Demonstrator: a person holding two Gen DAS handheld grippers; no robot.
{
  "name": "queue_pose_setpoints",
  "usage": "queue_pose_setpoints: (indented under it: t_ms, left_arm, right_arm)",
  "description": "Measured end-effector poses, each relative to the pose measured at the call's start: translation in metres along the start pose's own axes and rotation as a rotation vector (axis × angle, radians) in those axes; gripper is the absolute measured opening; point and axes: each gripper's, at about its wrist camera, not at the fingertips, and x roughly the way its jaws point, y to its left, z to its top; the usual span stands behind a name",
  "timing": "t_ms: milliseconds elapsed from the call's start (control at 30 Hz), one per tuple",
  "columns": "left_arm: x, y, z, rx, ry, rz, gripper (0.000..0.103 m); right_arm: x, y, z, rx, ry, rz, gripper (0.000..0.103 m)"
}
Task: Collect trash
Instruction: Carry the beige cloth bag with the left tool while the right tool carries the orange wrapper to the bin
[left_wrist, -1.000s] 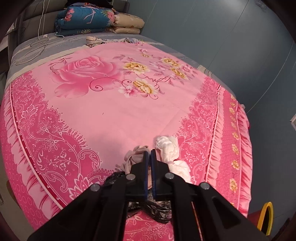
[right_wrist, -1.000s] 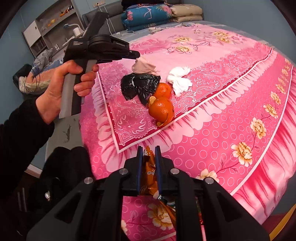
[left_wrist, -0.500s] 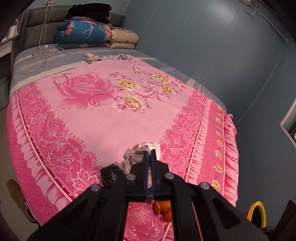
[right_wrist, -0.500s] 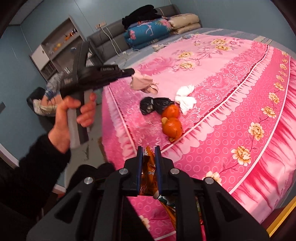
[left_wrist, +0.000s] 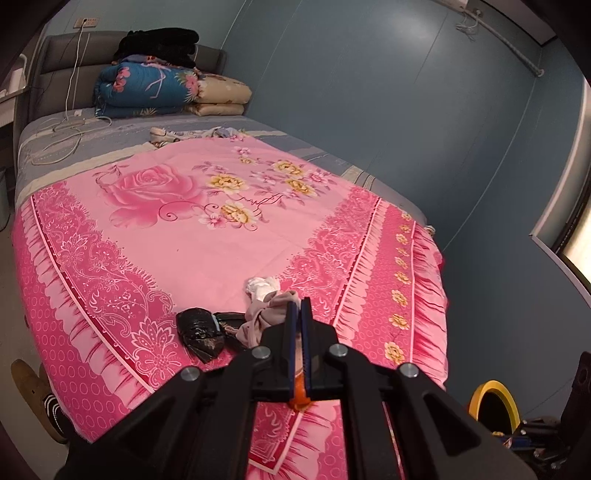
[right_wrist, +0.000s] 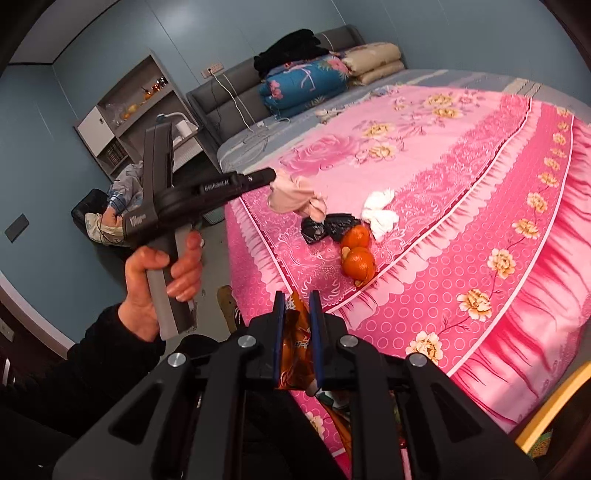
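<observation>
In the left wrist view, the left gripper (left_wrist: 295, 314) has its 2 blue-padded jaws pressed nearly together on a crumpled beige-pink cloth wad (left_wrist: 264, 315), which hangs lifted above the pink floral bedspread (left_wrist: 177, 236). Near the foot edge of the bed, a crumpled black plastic bag (left_wrist: 199, 332) lies on the spread, and a white crumpled tissue (left_wrist: 260, 286) lies just beyond the cloth. In the right wrist view, the right gripper (right_wrist: 298, 321) is clamped, with only a narrow gap, on an orange foil snack wrapper (right_wrist: 295, 347) that stands between its pads. A person's hand (right_wrist: 162, 280) in a black sleeve holds the left gripper's handle, off the bed's left side. On the bedspread near the foot corner, 2 peeled orange tangerines (right_wrist: 356, 251) touch each other beside the bag and tissue.
</observation>
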Motion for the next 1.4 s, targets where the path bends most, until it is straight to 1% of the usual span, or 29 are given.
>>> queue_pose_setpoints:
  t_ms: [67, 267, 333, 467, 500, 600, 667, 733, 767, 800, 867, 900, 933, 967, 1033, 1100, 1167, 1233, 1267, 1300, 1333, 1367, 1400]
  left_arm:
    - [-0.009, -0.009, -0.002, 0.019, -0.016, -0.003, 0.002]
    - [-0.028, -0.040, -0.011, 0.079, -0.047, -0.031, 0.002]
    - [-0.034, -0.053, -0.013, 0.095, -0.057, -0.049, 0.000]
    - [-0.045, -0.076, -0.016, 0.113, -0.078, -0.098, 0.000]
    - [-0.048, -0.085, -0.017, 0.135, -0.085, -0.105, 0.000]
    - [-0.045, -0.096, -0.021, 0.153, -0.074, -0.110, 0.000]
    - [-0.040, -0.100, -0.026, 0.146, -0.041, -0.125, 0.000]
    - [-0.035, -0.101, -0.033, 0.167, -0.005, -0.144, 0.000]
    - [-0.031, -0.102, -0.039, 0.181, 0.019, -0.146, 0.000]
    - [-0.025, -0.104, -0.047, 0.204, 0.068, -0.155, 0.002]
    - [-0.009, -0.102, -0.070, 0.240, 0.162, -0.163, 0.009]
    - [-0.002, -0.101, -0.081, 0.260, 0.199, -0.151, 0.025]
    - [0.003, -0.100, -0.091, 0.275, 0.227, -0.130, 0.038]
    - [0.008, -0.098, -0.099, 0.284, 0.249, -0.112, 0.041]
    - [0.026, -0.090, -0.118, 0.301, 0.321, -0.070, 0.045]
    - [0.043, -0.079, -0.132, 0.295, 0.379, -0.031, 0.051]
    - [0.061, -0.071, -0.143, 0.288, 0.441, -0.005, 0.051]
    - [0.075, -0.070, -0.155, 0.305, 0.467, 0.015, 0.050]
    - [0.079, -0.073, -0.158, 0.325, 0.470, 0.024, 0.048]
    - [0.081, -0.077, -0.162, 0.345, 0.468, 0.030, 0.031]
    - [0.082, -0.080, -0.164, 0.357, 0.472, 0.023, 0.024]
    - [0.081, -0.083, -0.165, 0.376, 0.455, 0.032, 0.018]
    - [0.079, -0.088, -0.164, 0.390, 0.442, 0.035, 0.008]
  right_arm:
    - [-0.008, 0.002, 0.000, -0.003, -0.014, 0.000, 0.013]
    - [-0.054, 0.010, 0.000, -0.013, -0.097, -0.004, 0.013]
    - [-0.067, 0.010, 0.000, -0.016, -0.124, -0.005, 0.013]
    - [-0.097, 0.010, 0.000, -0.013, -0.189, -0.017, 0.013]
    - [-0.103, 0.009, -0.001, -0.013, -0.204, -0.025, 0.013]
    - [-0.115, 0.007, -0.002, -0.012, -0.226, -0.044, 0.013]
    - [-0.122, 0.003, -0.003, -0.003, -0.235, -0.046, 0.013]
    - [-0.130, -0.001, -0.005, 0.002, -0.244, -0.051, 0.013]
    - [-0.131, -0.002, -0.007, 0.004, -0.246, -0.050, 0.013]
    - [-0.134, -0.006, -0.009, 0.008, -0.248, -0.049, 0.013]
    - [-0.137, -0.010, -0.010, 0.016, -0.250, -0.051, 0.013]
    - [-0.138, -0.014, -0.011, 0.023, -0.249, -0.047, 0.013]
    - [-0.137, -0.014, -0.011, 0.025, -0.249, -0.048, 0.013]
    - [-0.137, -0.015, -0.011, 0.026, -0.249, -0.050, 0.013]
    - [-0.138, -0.018, -0.012, 0.028, -0.250, -0.049, 0.013]
    - [-0.139, -0.019, -0.014, 0.026, -0.252, -0.051, 0.013]
    - [-0.139, -0.019, -0.015, 0.024, -0.253, -0.054, 0.013]
    - [-0.140, -0.021, -0.016, 0.027, -0.253, -0.056, 0.013]
    - [-0.140, -0.021, -0.016, 0.028, -0.253, -0.058, 0.013]
    - [-0.140, -0.022, -0.016, 0.031, -0.253, -0.062, 0.013]
    - [-0.140, -0.023, -0.016, 0.035, -0.252, -0.062, 0.013]
    - [-0.140, -0.024, -0.016, 0.037, -0.252, -0.062, 0.013]
    - [-0.142, -0.025, -0.016, 0.042, -0.255, -0.063, 0.013]
